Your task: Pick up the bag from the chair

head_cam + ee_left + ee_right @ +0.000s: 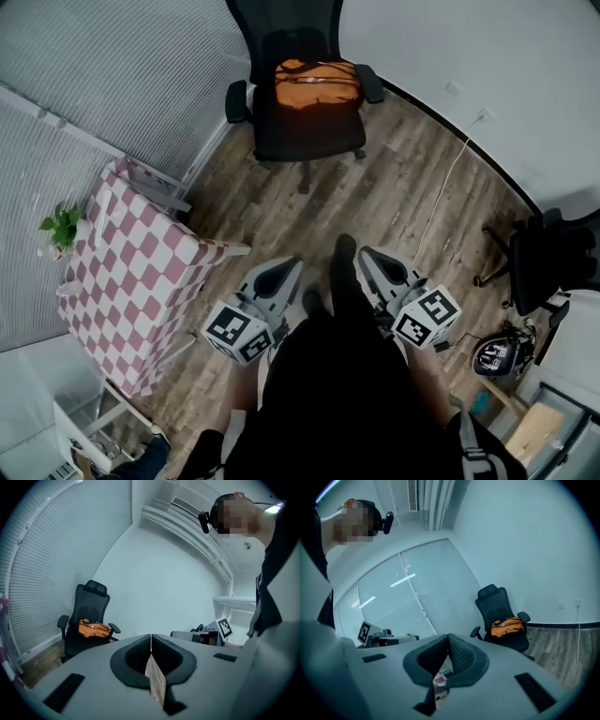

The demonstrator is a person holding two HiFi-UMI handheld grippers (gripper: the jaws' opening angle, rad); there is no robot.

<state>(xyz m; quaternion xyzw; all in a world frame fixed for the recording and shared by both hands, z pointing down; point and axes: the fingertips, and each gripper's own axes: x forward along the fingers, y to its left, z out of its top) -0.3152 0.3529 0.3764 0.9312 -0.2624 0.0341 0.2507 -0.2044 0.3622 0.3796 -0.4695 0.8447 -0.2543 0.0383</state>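
An orange bag (317,84) lies on the seat of a black office chair (307,131) at the far end of the room, against the wall. Both grippers are held close to the person's body, far short of the chair. My left gripper (289,267) is shut with nothing between its jaws, and my right gripper (368,254) is shut and empty too. In the left gripper view the bag (93,629) shows far off to the left of the jaws' tips (151,637). In the right gripper view the bag (506,626) sits to the right of the tips (448,637).
A table with a pink-and-white checked cloth (141,272) stands at the left, with a small plant (61,227) beside it. A second black chair (553,258) and a dark round object (497,354) are at the right. A white cable (445,187) runs over the wood floor.
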